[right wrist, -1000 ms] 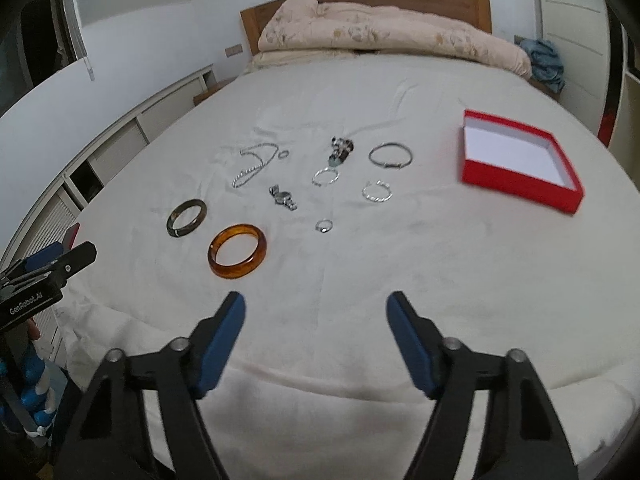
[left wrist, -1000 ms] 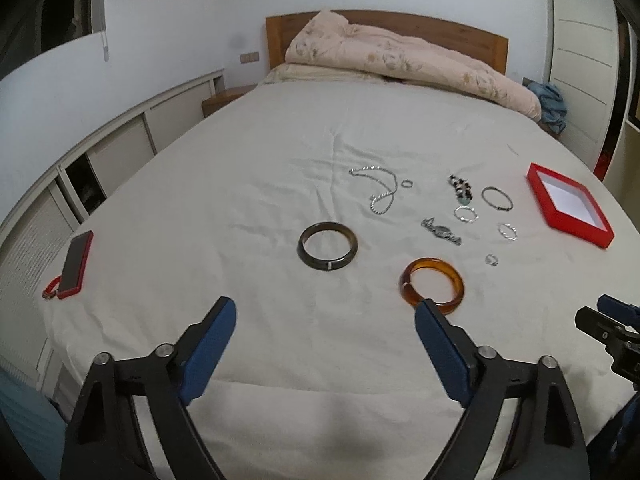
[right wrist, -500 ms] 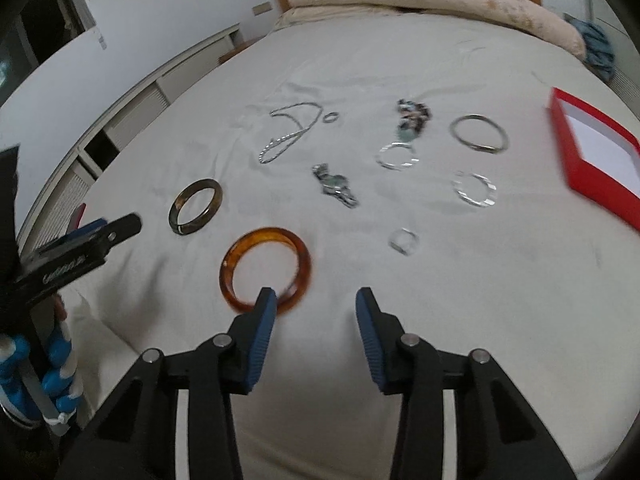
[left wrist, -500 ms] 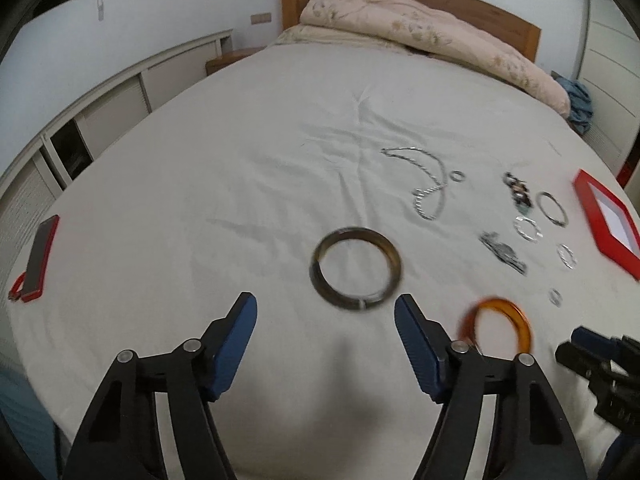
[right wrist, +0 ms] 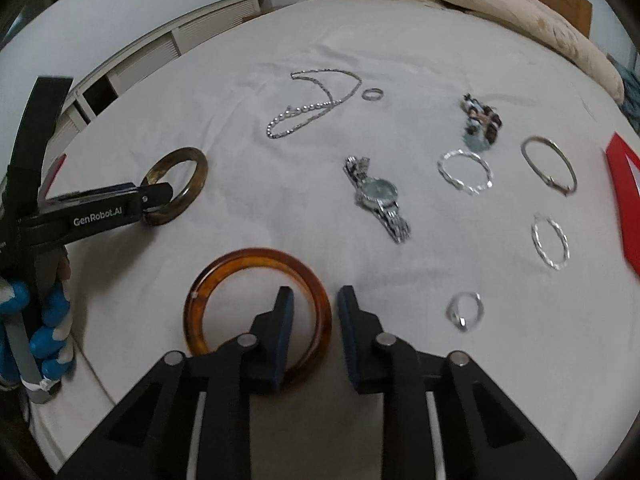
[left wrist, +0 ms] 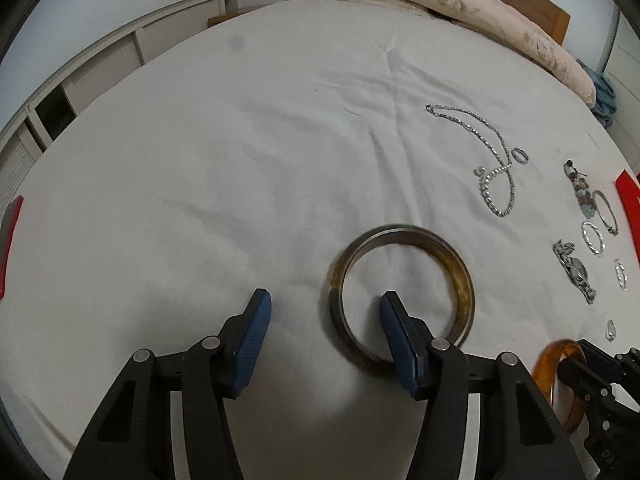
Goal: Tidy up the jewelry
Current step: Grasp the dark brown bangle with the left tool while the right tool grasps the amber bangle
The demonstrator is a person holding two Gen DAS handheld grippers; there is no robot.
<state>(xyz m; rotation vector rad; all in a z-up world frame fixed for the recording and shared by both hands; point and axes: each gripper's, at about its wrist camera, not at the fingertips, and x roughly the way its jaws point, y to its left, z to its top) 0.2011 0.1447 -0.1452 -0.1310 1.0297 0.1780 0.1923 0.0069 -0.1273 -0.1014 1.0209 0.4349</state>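
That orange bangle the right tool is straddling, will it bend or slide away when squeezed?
The orange bangle looks like a thick, glossy, rigid ring, so it probably keeps its shape rather than bending. Its smooth, shiny wall may be slippery against the right tool, whose fingers sit either side of the rim. Lying flat on the soft bedsheet, it seems unlikely to roll unless tipped on edge.

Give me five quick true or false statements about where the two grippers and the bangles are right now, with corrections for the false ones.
1. The left gripper straddles the dark bangle rim, one finger inside the ring. True.
2. The right gripper is clamped shut on the watch. False: it is open, straddling the amber bangle rim.
3. The amber bangle is in the red box. False: it lies on the bedsheet.
4. The necklace lies untouched, beyond both bangles. True.
5. Both bangles rest on the bed. True.
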